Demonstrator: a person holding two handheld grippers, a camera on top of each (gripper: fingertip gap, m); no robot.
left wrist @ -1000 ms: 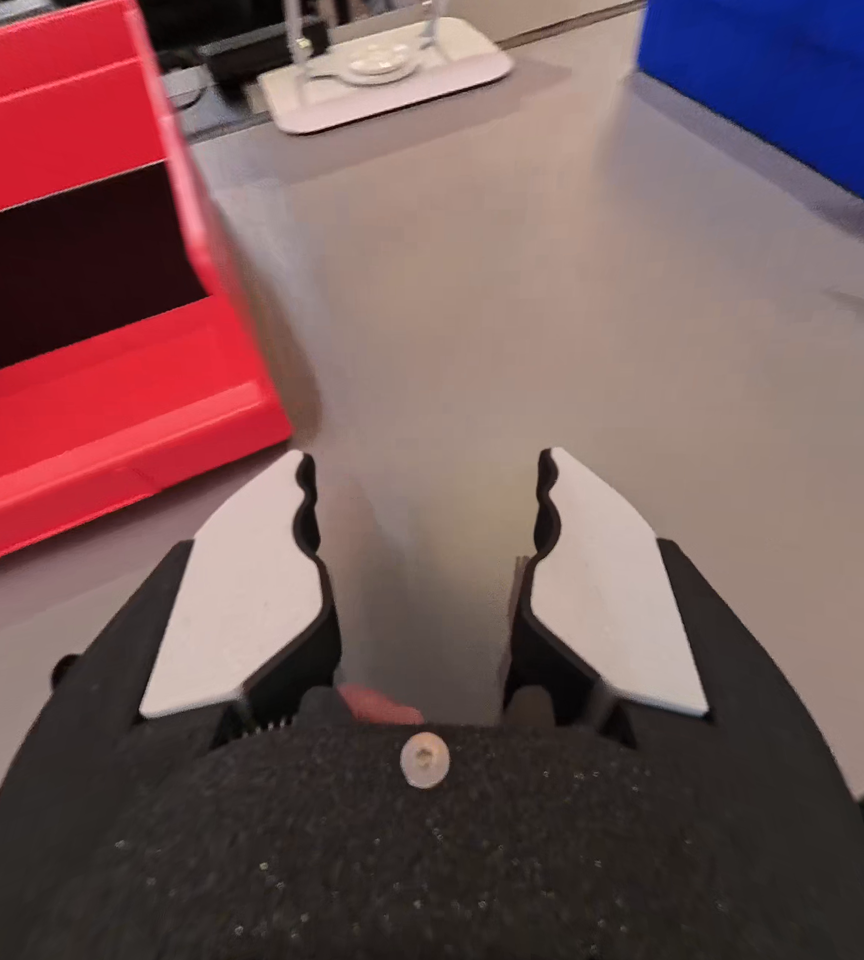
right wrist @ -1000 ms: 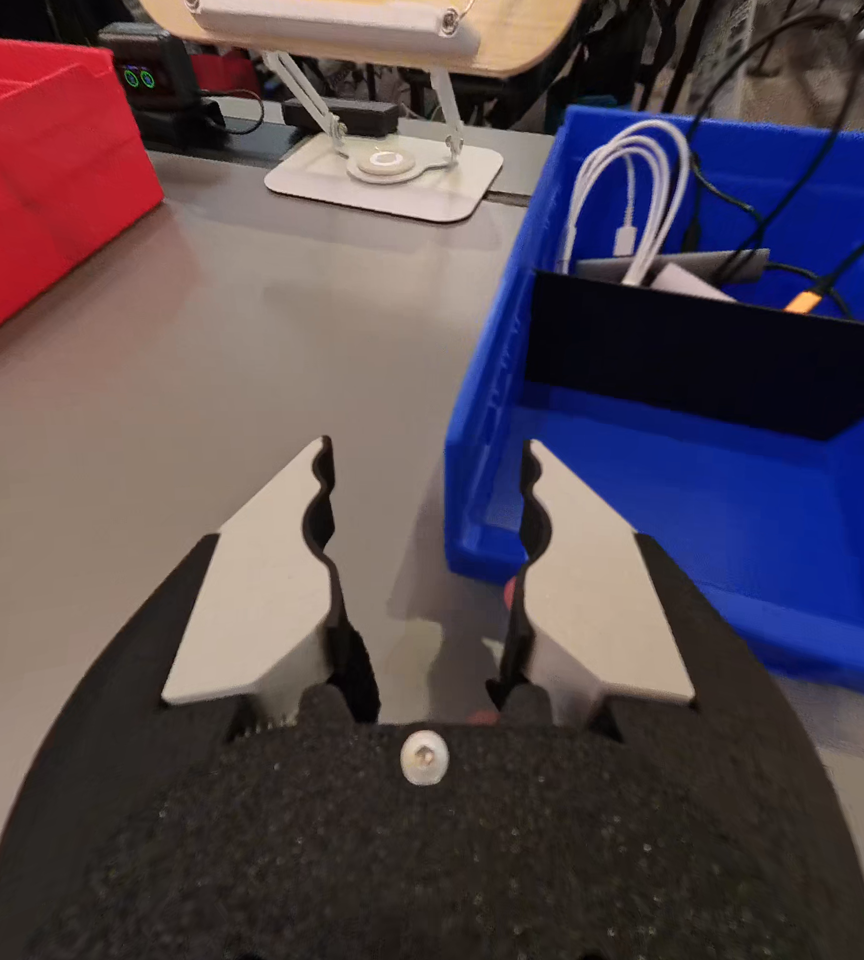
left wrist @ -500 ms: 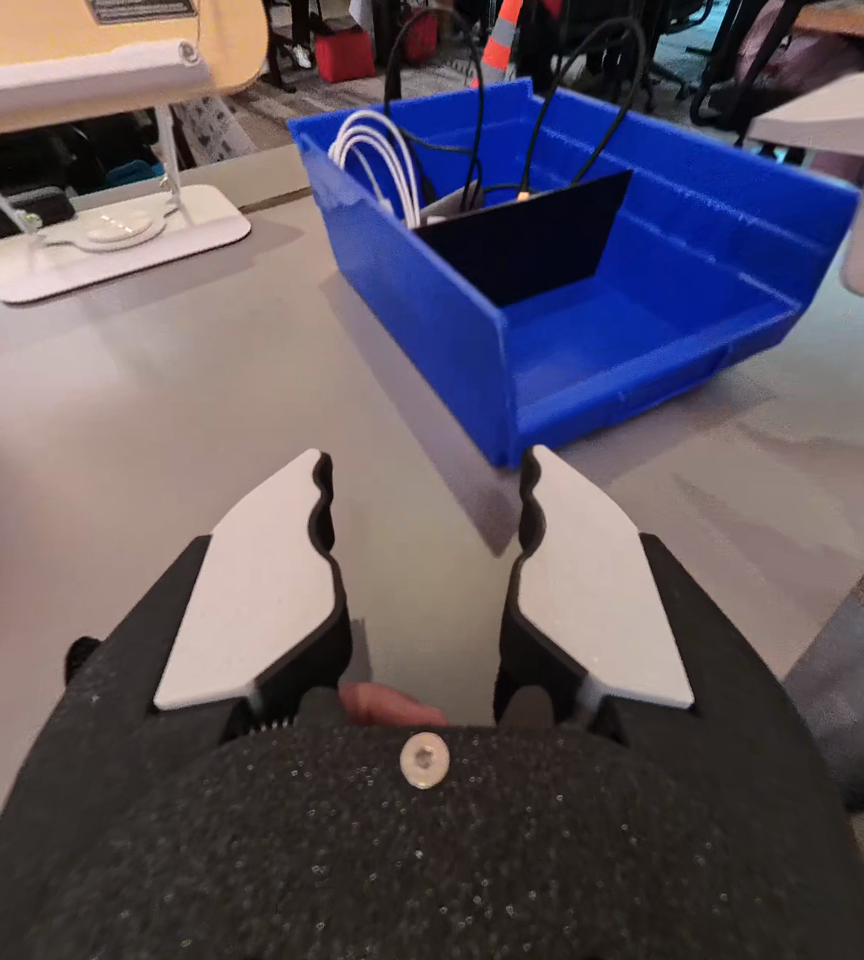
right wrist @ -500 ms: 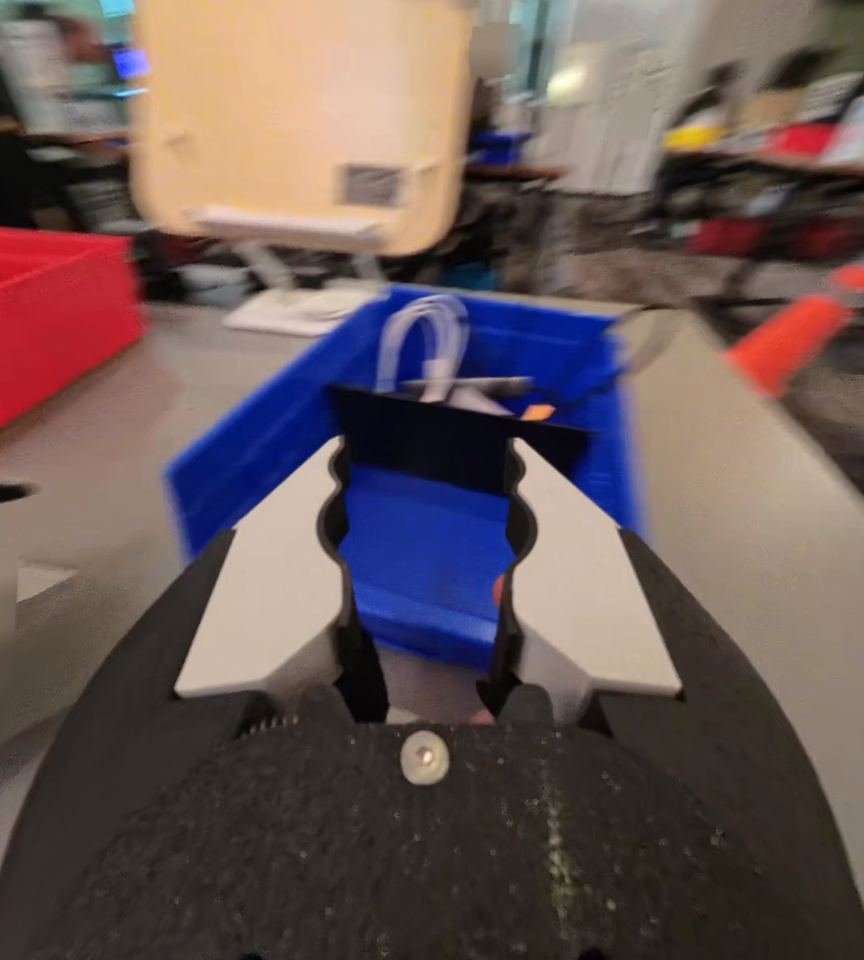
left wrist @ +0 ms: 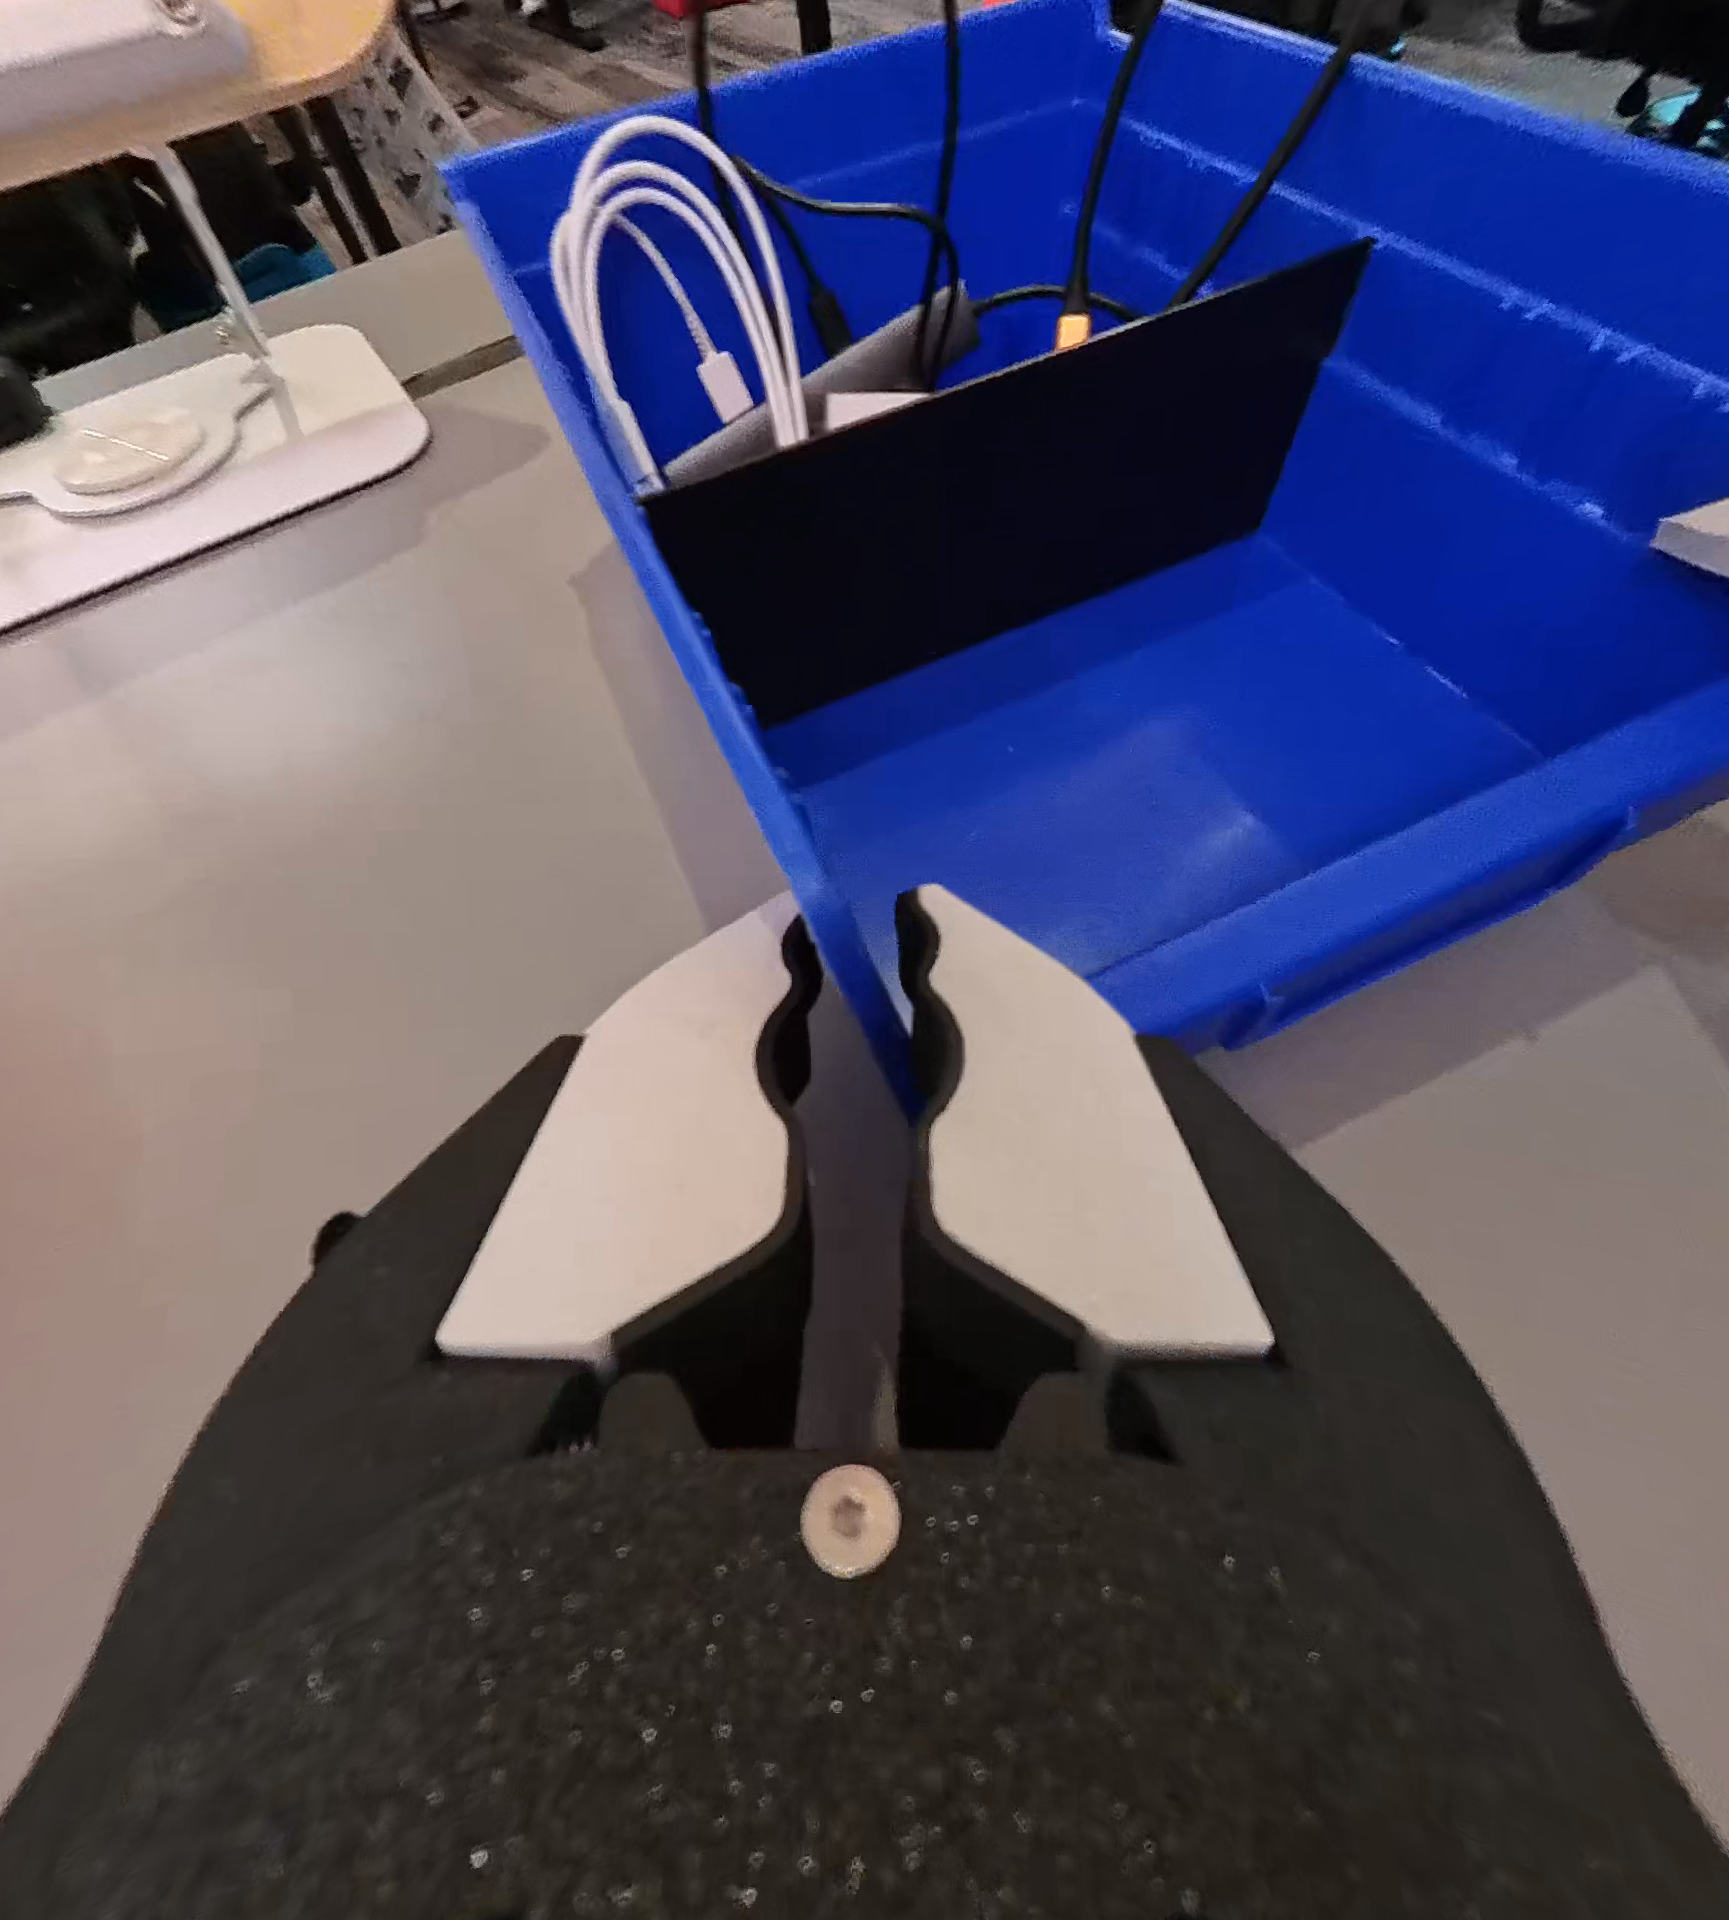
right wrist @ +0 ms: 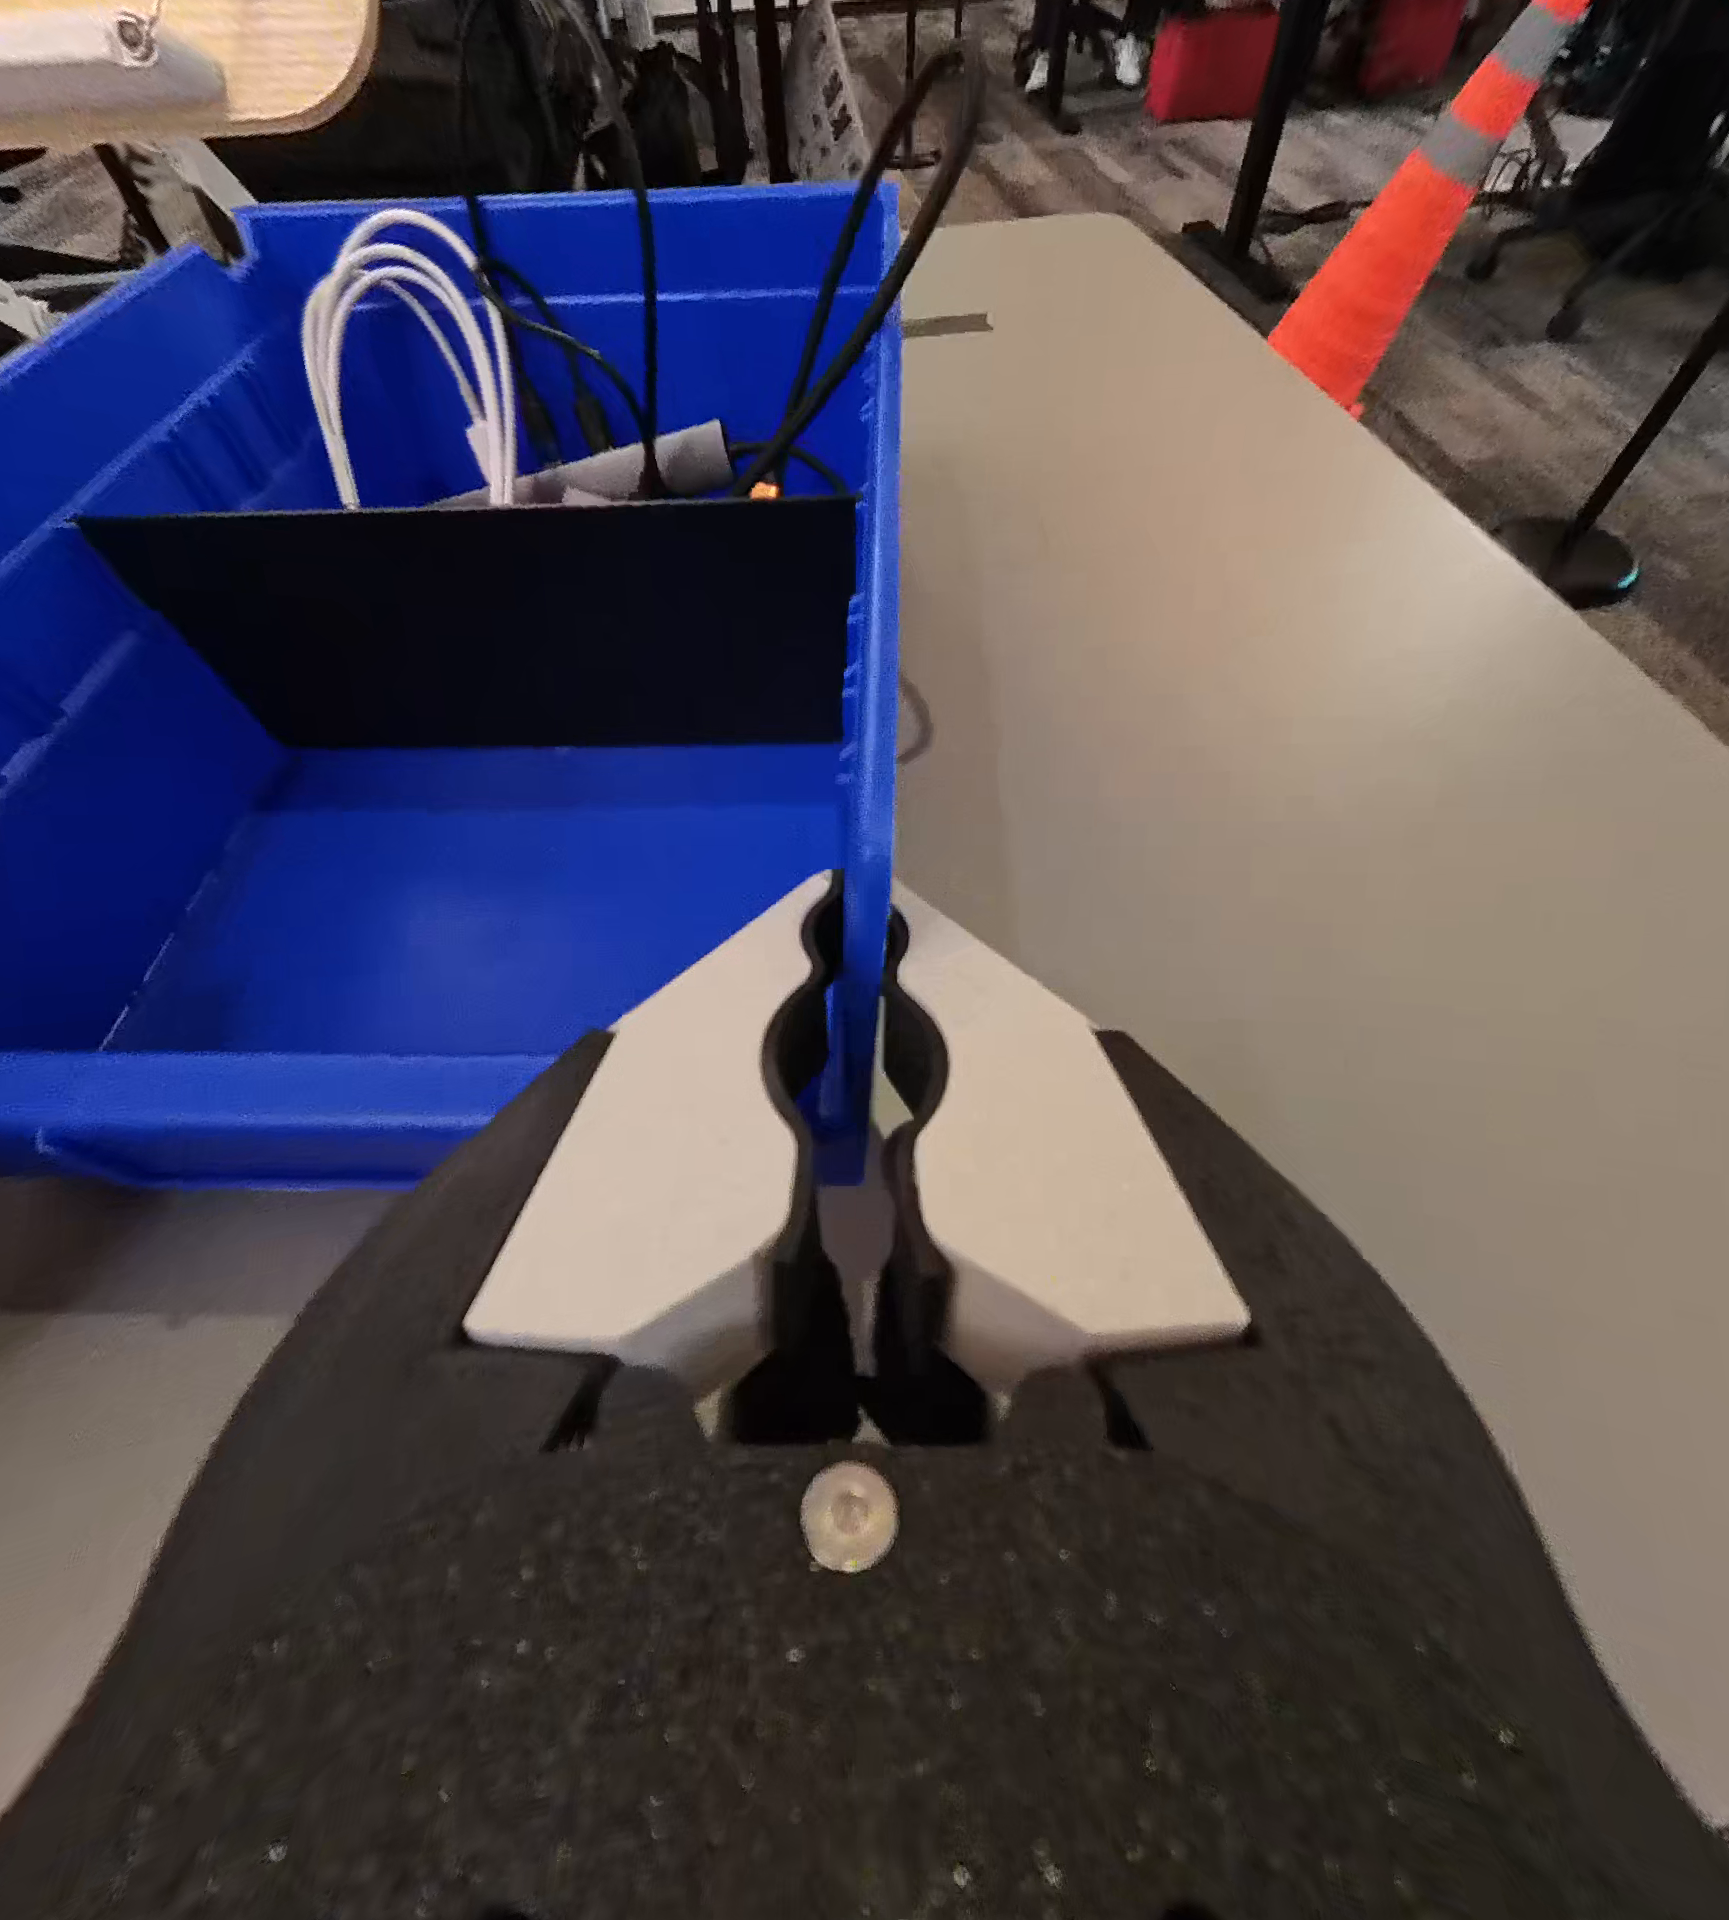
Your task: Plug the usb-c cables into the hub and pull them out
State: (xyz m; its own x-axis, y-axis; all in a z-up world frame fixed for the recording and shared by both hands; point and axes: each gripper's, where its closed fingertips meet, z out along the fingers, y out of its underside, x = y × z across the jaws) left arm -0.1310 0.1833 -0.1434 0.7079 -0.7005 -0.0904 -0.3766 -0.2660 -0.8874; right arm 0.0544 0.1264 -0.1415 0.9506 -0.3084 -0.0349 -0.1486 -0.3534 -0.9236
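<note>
A blue bin [left wrist: 1203,810] stands on the grey table. A black divider [left wrist: 995,520] splits it. Behind the divider lie a grey hub [left wrist: 901,353], a coiled white cable [left wrist: 673,270], black cables and an orange plug [left wrist: 1073,330]. The front compartment is empty. My left gripper [left wrist: 855,935] is shut on the bin's front left corner wall. My right gripper [right wrist: 860,914] is shut on the bin's right wall [right wrist: 865,727] near its front corner. The hub [right wrist: 631,468] and white cable [right wrist: 403,322] also show in the right wrist view. The hub's ports are hidden.
A white stand base [left wrist: 164,468] sits on the table left of the bin. The table's right edge [right wrist: 1462,540] runs close to the bin, with an orange cone [right wrist: 1411,208] and chair legs on the floor beyond. Tip to tip, the grippers are about 20 cm apart.
Both grippers were open and away from the bin. They have swung toward it and closed on its walls, the left at the front left corner, the right at the right wall.
</note>
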